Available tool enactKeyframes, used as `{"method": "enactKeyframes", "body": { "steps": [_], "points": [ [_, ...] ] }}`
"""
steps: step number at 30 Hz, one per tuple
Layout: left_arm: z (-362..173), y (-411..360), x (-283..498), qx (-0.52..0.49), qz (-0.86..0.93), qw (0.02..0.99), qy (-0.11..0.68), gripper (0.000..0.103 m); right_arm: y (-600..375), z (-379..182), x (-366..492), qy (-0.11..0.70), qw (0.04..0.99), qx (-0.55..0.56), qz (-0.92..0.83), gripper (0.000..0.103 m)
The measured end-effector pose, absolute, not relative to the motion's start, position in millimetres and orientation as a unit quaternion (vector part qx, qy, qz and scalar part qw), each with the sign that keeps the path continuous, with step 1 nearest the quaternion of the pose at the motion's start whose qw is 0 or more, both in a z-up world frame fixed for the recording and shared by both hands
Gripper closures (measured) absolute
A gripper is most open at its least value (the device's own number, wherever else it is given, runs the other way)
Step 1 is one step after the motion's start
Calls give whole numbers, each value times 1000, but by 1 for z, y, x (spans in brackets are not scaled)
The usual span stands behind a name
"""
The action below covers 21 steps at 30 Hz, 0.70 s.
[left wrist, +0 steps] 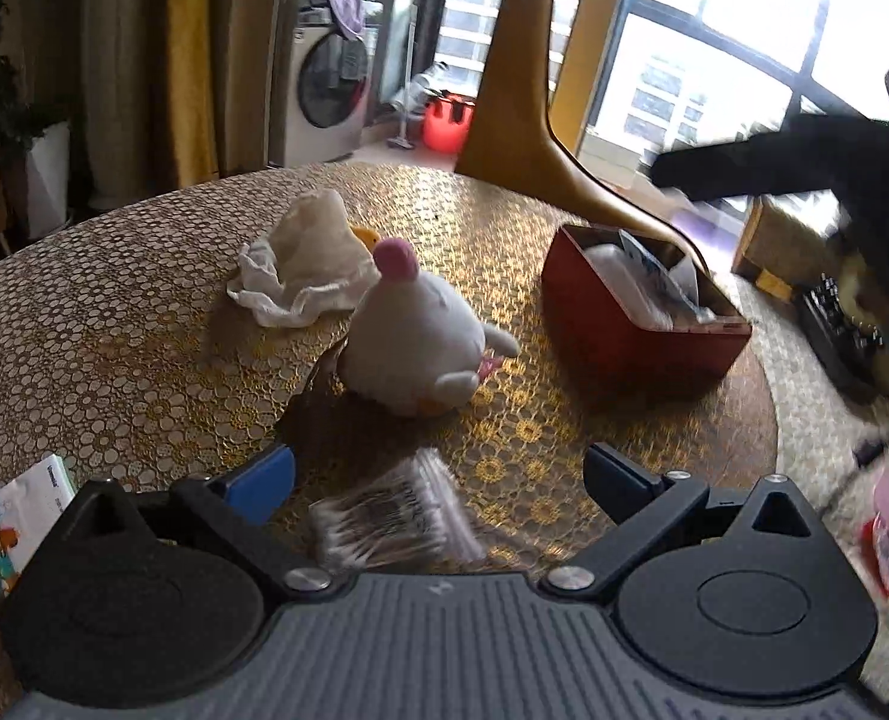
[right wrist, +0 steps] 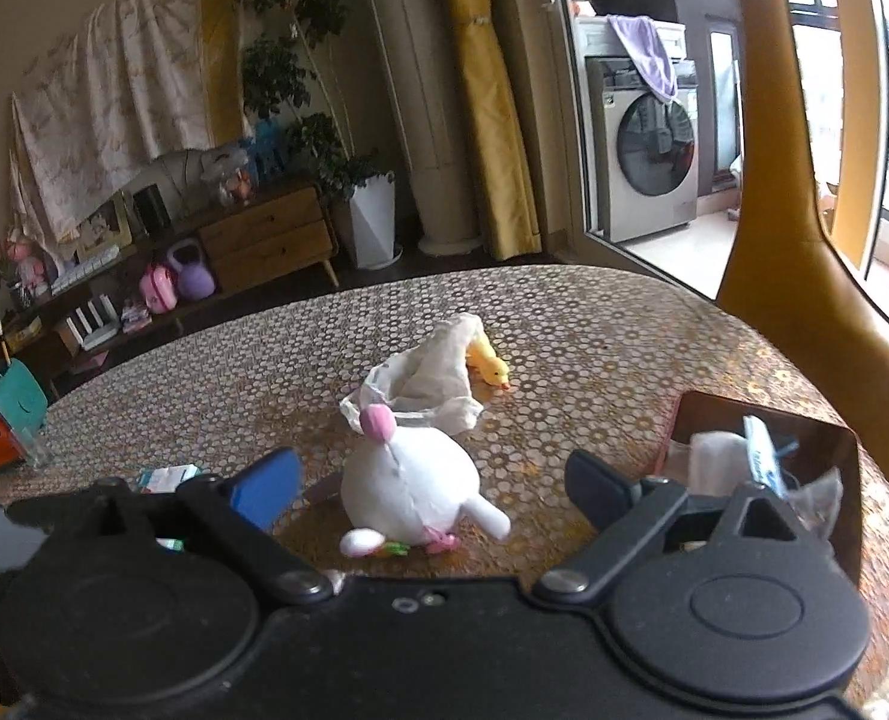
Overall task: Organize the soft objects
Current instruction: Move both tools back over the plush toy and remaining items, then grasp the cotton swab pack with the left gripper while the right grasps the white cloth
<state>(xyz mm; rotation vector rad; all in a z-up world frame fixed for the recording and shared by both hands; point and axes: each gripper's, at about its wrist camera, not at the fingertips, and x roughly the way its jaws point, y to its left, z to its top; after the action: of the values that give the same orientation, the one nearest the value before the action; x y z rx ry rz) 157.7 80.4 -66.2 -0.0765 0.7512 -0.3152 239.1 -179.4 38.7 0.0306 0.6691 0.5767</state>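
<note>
A white plush toy with a pink top (left wrist: 415, 343) lies on the patterned table (left wrist: 114, 312); it also shows in the right wrist view (right wrist: 409, 489). Behind it lie a crumpled white cloth (left wrist: 306, 264) (right wrist: 429, 381) and a small yellow duck (left wrist: 365, 236) (right wrist: 491, 365). A red box (left wrist: 642, 306) (right wrist: 762, 468) holding white packets stands at the right. My left gripper (left wrist: 438, 480) is open above a clear bag of cotton swabs (left wrist: 393, 516). My right gripper (right wrist: 432, 495) is open, with its fingers on either side of the plush toy.
A tissue pack (left wrist: 21, 516) (right wrist: 165, 476) lies at the table's left. A yellow chair back (left wrist: 534, 90) (right wrist: 768, 180) rises behind the table's far right edge. My dark-sleeved right arm (left wrist: 804, 162) shows at the right of the left wrist view.
</note>
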Motion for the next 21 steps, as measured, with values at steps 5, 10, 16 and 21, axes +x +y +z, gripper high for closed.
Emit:
{"method": "enactKeyframes", "body": {
  "steps": [5, 10, 16, 21],
  "points": [
    [-80, 86, 168, -11, -190, 907, 376, 0, -153, 37, 270, 338, 896, -7, 288, 8],
    [-94, 87, 179, 25, -231, 893, 384, 0, -129, 31, 301, 360, 886, -18, 291, 9],
    [-110, 93, 198, 25, -269, 879, 392, 0, -100, 16, 335, 380, 877, -36, 290, 9],
    [-117, 93, 210, 43, -303, 866, 396, 0, -77, -1, 364, 405, 867, -46, 286, 9]
  ]
}}
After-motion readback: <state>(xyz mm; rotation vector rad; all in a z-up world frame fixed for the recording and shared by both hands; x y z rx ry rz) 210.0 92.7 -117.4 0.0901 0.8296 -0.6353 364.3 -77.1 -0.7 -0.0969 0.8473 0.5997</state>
